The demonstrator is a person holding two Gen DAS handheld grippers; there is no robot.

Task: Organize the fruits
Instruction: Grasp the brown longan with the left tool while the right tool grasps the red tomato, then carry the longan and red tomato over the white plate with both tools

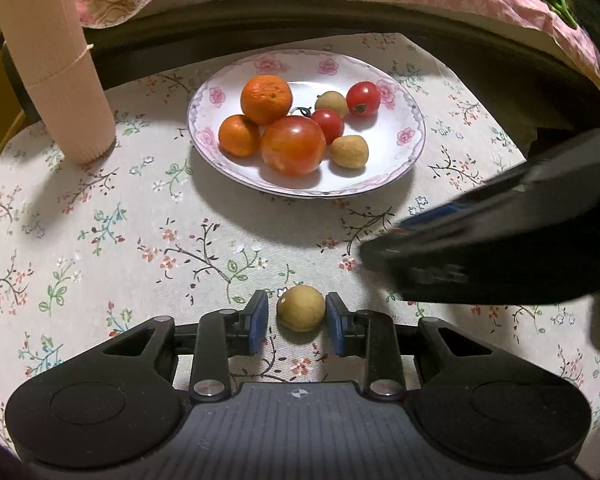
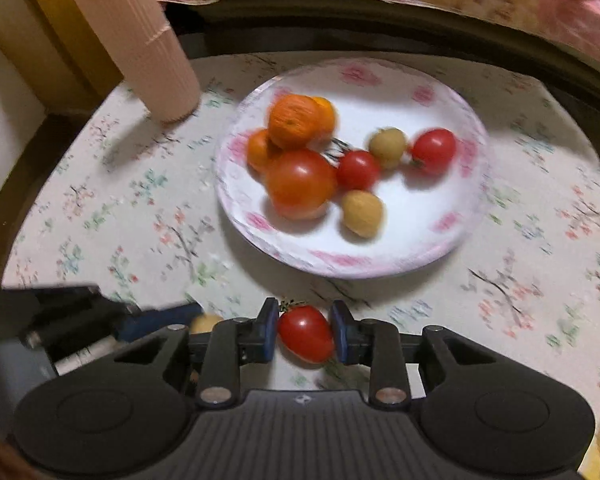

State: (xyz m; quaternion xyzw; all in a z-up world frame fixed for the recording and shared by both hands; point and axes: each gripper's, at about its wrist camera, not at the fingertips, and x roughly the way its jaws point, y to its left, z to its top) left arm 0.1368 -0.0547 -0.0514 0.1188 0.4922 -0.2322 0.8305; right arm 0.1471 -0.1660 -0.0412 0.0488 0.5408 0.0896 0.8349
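Floral cloth point(image 1: 100, 240) lies bare at 9 o'clock of the flowered white plate point(image 1: 380, 184). Left gripper point(image 1: 298, 314), pads apart, straddles a tan round longan point(image 1: 301, 307) untouched. Right gripper point(image 2: 305, 334) clamps a small red tomato point(image 2: 306, 334) at the plate's 6 o'clock rim.

I see a glossy ceramic-looking plate point(image 1: 408, 120) on a matt woven tablecloth point(image 1: 100, 240). The tomatoes point(image 1: 293, 145) shine smooth; the oranges point(image 1: 266, 98) look dimpled (the ribbed pink cylinder point(image 1: 56, 68) far left looks matt).
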